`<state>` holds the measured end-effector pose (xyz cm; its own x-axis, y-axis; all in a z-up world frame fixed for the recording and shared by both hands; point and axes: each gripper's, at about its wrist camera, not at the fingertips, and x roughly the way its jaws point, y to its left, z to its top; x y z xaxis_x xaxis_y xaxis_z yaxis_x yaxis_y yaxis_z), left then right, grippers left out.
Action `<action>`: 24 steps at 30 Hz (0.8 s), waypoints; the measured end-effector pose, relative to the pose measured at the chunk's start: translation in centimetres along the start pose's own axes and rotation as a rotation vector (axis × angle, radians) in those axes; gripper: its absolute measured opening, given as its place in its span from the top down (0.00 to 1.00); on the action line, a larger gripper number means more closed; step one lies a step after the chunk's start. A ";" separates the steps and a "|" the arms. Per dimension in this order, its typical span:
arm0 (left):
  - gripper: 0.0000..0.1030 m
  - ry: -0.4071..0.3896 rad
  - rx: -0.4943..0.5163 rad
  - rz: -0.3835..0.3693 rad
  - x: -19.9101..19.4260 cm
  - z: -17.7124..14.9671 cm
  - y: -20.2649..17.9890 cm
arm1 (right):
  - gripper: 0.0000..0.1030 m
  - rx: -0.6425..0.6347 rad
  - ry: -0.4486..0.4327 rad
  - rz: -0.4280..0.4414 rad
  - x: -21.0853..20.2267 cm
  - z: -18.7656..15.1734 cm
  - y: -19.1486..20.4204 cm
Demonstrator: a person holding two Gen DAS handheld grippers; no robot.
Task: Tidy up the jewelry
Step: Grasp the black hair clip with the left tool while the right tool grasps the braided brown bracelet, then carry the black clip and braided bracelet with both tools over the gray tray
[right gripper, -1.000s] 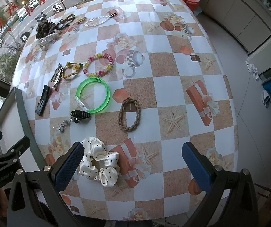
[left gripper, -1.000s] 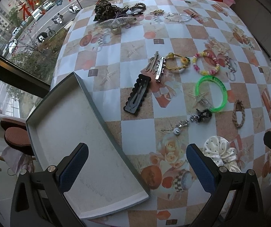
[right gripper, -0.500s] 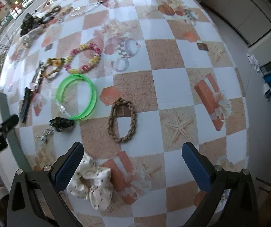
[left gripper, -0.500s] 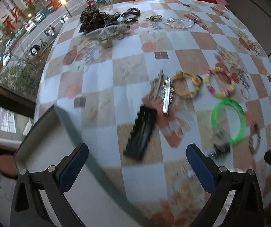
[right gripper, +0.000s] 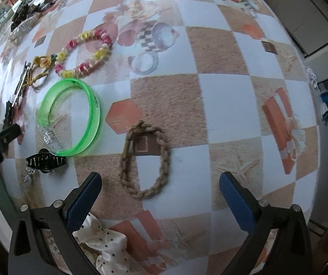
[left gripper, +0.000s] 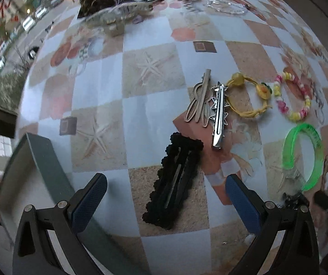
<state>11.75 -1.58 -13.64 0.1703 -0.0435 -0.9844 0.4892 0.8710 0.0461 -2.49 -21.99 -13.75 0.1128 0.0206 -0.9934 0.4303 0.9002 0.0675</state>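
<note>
We hold the left gripper (left gripper: 166, 197) with its blue-padded fingers spread wide, gripping nothing. The black scalloped rectangular hair clip (left gripper: 174, 181) lies flat on the checkered tablecloth (left gripper: 145, 114) between the two pads, touching neither. Just beyond it lie a silver star-edged metal clip (left gripper: 219, 116) and a plain grey metal clip (left gripper: 199, 100), side by side. The grey shallow tray (left gripper: 42, 155) sits at the table edge, to the left of the left pad.

We hold the right gripper (right gripper: 160, 197) equally wide apart and empty above the tan braided cord ring (right gripper: 146, 160), which lies flat between the pads. To its left lie the translucent green plastic bangle (right gripper: 72, 116) and a small black claw clip (right gripper: 45, 161), just beside each other. A white polka-dot fabric scrunchie (right gripper: 104, 243) sits under the right gripper's left finger.
</note>
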 end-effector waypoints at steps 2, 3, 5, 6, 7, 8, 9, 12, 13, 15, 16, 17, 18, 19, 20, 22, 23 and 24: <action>0.00 0.005 -0.013 -0.025 0.2 -0.2 0.5 | 0.07 -0.012 -0.022 -0.002 0.0 -0.3 0.3; 0.03 0.012 -0.014 -0.034 0.5 -0.3 0.8 | 0.09 -0.018 -0.030 0.001 0.0 -0.4 0.4; 0.12 0.003 -0.003 -0.050 0.2 -0.7 0.9 | 0.18 -0.032 -0.042 0.003 -0.2 -0.7 0.6; 0.21 -0.001 0.009 -0.056 0.0 -0.9 0.8 | 0.21 -0.038 -0.047 0.004 -0.3 -0.8 0.8; 0.30 -0.003 0.020 -0.062 -0.2 -1.0 0.8 | 0.27 -0.044 -0.051 0.002 -0.5 -1.0 1.3; 0.34 -0.006 0.029 -0.066 -0.4 -1.0 0.7 | 0.34 -0.047 -0.055 0.003 -0.6 -1.0 1.3; 0.44 -0.009 0.036 -0.069 -0.6 -1.0 0.6 | 0.38 -0.047 -0.059 0.002 -0.6 -1.0 1.4; 0.65 -0.013 0.033 -0.086 -1.2 -0.9 0.3 | 0.65 -0.042 -0.057 0.000 -1.7 0.0 3.0; 0.65 -0.013 0.029 -0.095 -1.4 -0.9 0.0 | 0.79 -0.042 -0.058 0.004 -1.7 0.1 3.1; 0.66 -0.020 0.019 -0.101 -1.8 -0.9 -0.5 | 0.87 -0.043 -0.057 0.003 -2.0 0.6 3.3; 0.66 -0.022 0.013 -0.105 -1.9 -0.9 -0.4 | 0.88 -0.042 -0.059 0.004 -2.0 0.6 3.2; 0.66 -0.025 0.001 -0.115 -2.3 -1.0 -0.2 | 0.88 -0.039 -0.060 0.008 -2.4 0.5 2.9; 0.66 -0.030 -0.005 -0.118 -2.3 -1.0 -0.1 | 0.88 -0.033 -0.070 0.031 -2.7 0.3 2.5; 0.66 -0.035 -0.014 -0.128 -2.7 -1.0 0.0 | 0.88 -0.027 -0.074 0.048 -2.9 0.2 2.4; 0.66 -0.038 -0.021 -0.141 -3.2 -1.5 0.6 | 0.88 -0.023 -0.078 0.063 -3.2 0.1 2.2; 0.66 -0.052 -0.028 -0.150 -4.0 -1.5 0.9 | 0.88 -0.018 -0.085 0.086 -3.9 -0.1 1.6; 0.66 -0.063 -0.031 -0.156 -4.6 -1.7 1.0 | 0.88 -0.016 -0.090 0.096 -4.4 -0.2 1.5; 0.66 -0.071 -0.034 -0.160 -5.0 -1.7 0.9 | 0.88 -0.013 -0.094 0.105 -4.7 -0.3 1.4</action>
<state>9.92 0.25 -9.00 0.1529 -0.2167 -0.9642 0.4862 0.8659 -0.1175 -2.68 -20.73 -9.00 0.2407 0.0749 -0.9677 0.3997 0.9009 0.1691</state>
